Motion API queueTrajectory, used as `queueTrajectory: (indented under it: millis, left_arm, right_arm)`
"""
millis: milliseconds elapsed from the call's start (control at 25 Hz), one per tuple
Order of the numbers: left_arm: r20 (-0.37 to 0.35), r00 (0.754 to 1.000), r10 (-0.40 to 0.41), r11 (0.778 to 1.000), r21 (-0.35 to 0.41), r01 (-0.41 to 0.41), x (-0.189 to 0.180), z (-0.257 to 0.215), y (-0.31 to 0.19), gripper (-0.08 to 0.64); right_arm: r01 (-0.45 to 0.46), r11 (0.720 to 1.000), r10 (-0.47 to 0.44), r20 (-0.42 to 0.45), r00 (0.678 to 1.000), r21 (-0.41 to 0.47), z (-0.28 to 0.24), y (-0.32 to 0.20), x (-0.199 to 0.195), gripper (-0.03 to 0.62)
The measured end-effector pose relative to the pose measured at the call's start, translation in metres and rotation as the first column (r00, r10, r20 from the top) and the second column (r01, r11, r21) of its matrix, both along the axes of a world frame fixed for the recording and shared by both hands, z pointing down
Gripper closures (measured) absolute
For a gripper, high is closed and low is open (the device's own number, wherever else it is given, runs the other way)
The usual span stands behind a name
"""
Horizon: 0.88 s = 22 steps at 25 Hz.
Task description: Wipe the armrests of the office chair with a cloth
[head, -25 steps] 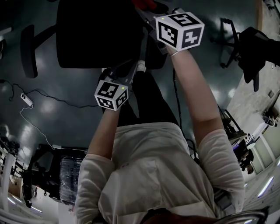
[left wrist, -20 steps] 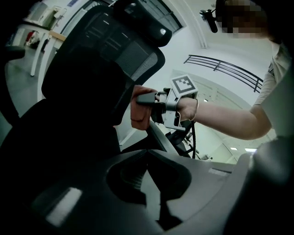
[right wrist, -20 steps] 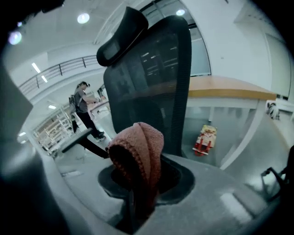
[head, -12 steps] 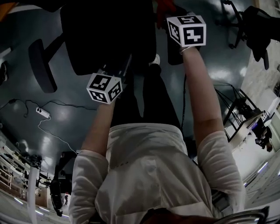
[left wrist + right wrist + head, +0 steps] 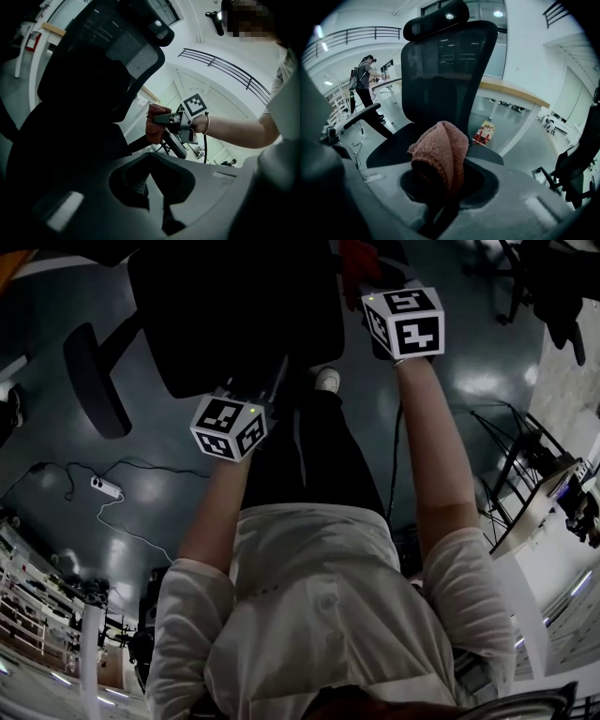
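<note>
Right fingers: we see them pinching a folded pink cloth (image 5: pixel 440 150), which bulges up out of the right gripper (image 5: pixel 440 194).
Left fingers: pressed together in the left gripper (image 5: pixel 162 208); we find nothing between them.
Cloth position: held at the front end of the near armrest (image 5: pixel 486 154) of the office chair (image 5: pixel 449 70); we cannot tell whether it touches the pad.
Left gripper position: we see it by the front edge of the seat (image 5: pixel 234 315), well apart from the cloth, its marker cube (image 5: pixel 230 426) above the person's leg.
Far armrest (image 5: pixel 94 381): we see it out past the seat's opposite edge, away from both grippers.
Floor (image 5: pixel 141 549): dark and glossy; we make out a white power strip (image 5: pixel 105 487) with its cable, on the far armrest's side of the chair.
Background: a standing person (image 5: pixel 363 75) is well behind the chair, and a red-and-white packet (image 5: pixel 484 132) lies on the floor under a wood-topped bench (image 5: pixel 511 96).
</note>
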<state>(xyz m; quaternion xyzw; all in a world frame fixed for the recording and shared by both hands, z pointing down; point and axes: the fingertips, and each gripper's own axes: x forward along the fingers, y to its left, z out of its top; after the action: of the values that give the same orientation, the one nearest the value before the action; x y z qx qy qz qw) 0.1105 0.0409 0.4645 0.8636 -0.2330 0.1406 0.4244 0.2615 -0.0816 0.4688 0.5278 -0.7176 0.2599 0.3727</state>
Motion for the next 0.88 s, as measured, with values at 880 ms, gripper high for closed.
queueTrajectory:
  millis: [880]
  left_arm:
    - [0.007,1.0,-0.017,0.999,0.038,0.017,0.008,-0.016,0.088,0.545]
  right_arm:
    - [-0.025,0.999,0.024,0.013,1.0,0.025,-0.009,0.156,-0.011,0.52]
